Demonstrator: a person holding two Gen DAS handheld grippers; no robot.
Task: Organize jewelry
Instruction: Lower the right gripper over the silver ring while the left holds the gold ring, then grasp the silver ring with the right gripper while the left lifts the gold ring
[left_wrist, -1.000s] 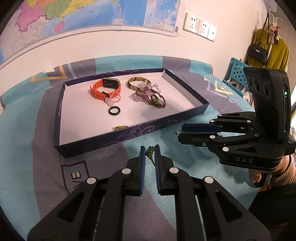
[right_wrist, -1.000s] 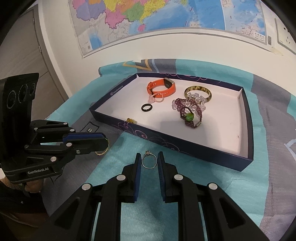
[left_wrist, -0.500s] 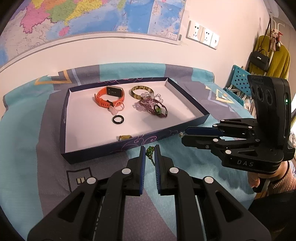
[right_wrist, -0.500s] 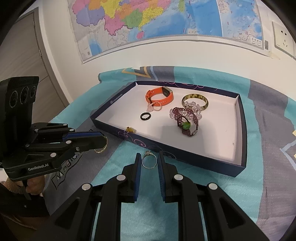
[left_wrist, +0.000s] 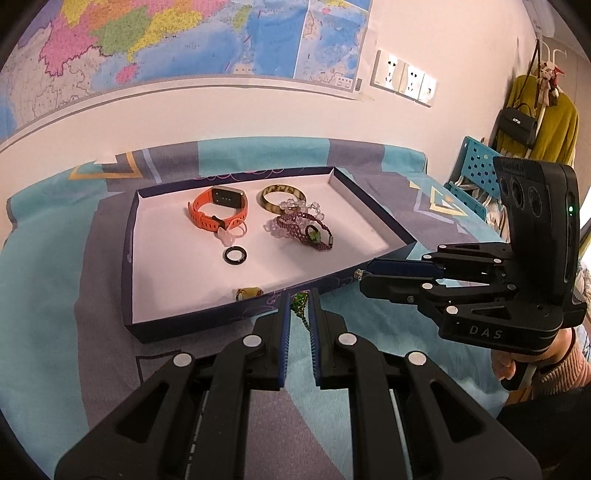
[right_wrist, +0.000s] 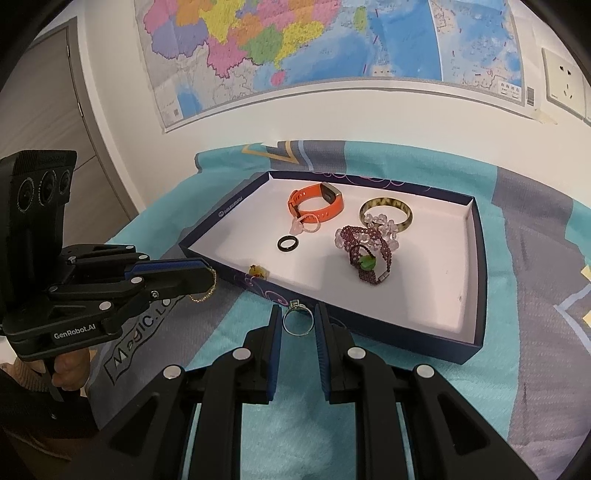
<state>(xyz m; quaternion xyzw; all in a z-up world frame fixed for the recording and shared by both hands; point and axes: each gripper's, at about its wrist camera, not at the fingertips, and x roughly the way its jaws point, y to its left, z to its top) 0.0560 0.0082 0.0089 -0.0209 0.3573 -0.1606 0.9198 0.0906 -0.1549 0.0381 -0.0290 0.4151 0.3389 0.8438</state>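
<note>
Two pairs of tongs held just short of a shallow navy tray (right_wrist: 476, 258) on a teal and grey patterned cloth (right_wrist: 535, 332). Left tongs (left_wrist: 298, 308) clenched on a thin gold chain with green beads (left_wrist: 301, 306), dangling between the pads. Right tongs (right_wrist: 297, 321) gripping a silver ring (right_wrist: 297, 322) upright by its band. Inside the tray: orange watch (right_wrist: 316, 203), yellow-brown bangle (right_wrist: 386, 214), black ring (right_wrist: 287, 243), purple beaded bracelet (right_wrist: 364, 254), small amber piece (right_wrist: 258, 272) against the near wall.
</note>
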